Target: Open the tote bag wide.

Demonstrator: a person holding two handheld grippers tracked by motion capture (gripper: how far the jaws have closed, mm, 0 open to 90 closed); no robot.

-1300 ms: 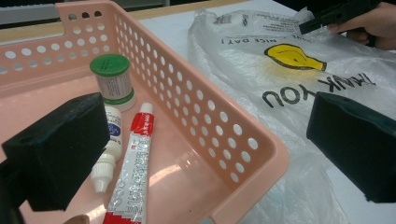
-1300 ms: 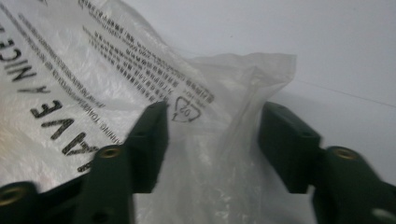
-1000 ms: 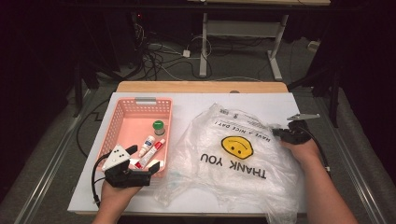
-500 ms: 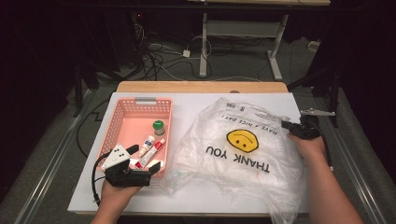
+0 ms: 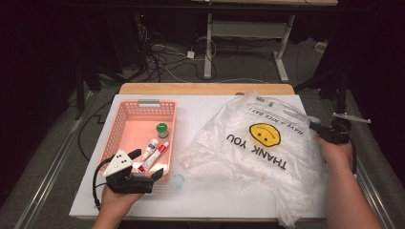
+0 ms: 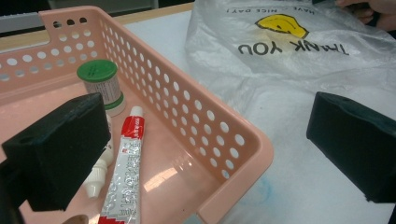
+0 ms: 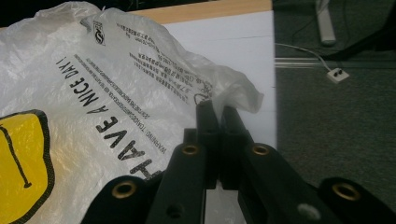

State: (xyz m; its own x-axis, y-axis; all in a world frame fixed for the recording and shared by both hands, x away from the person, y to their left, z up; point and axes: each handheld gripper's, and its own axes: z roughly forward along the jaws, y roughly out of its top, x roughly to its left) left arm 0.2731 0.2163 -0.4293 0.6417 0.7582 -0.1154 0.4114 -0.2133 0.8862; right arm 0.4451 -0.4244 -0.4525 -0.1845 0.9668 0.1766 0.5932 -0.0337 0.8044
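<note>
1. The white surface runs wide under everything; its far edge meets a wooden strip, and its right edge drops to grey floor just beyond the right tool.
2. The plastic bag, clear with a yellow smiley and "THANK YOU" print, lies spread over the right half of the surface, its near corner hanging at the front edge.
3. A band of bare surface lies between the bag's left fringe and the pink basket, and more bare surface lies behind both toward the wooden strip.
4. The basket sits on the left half, holding a green-capped bottle, a small white bottle and a red-and-silver tube.
5. The right tool is clenched on the bag's right edge: in the right gripper view its jaws press together with a fold of film pinched at their tips, close to the surface's right edge.
6. The right forearm comes in from the lower right, the hand at the bag's far right side, the tool pointing left toward the bag.
7. The left tool is released, jaws wide apart and straddling the basket's near right corner: one pad over the basket's inside, the other over bare surface.
8. The left hand is low at the front edge, pointing forward.
</note>
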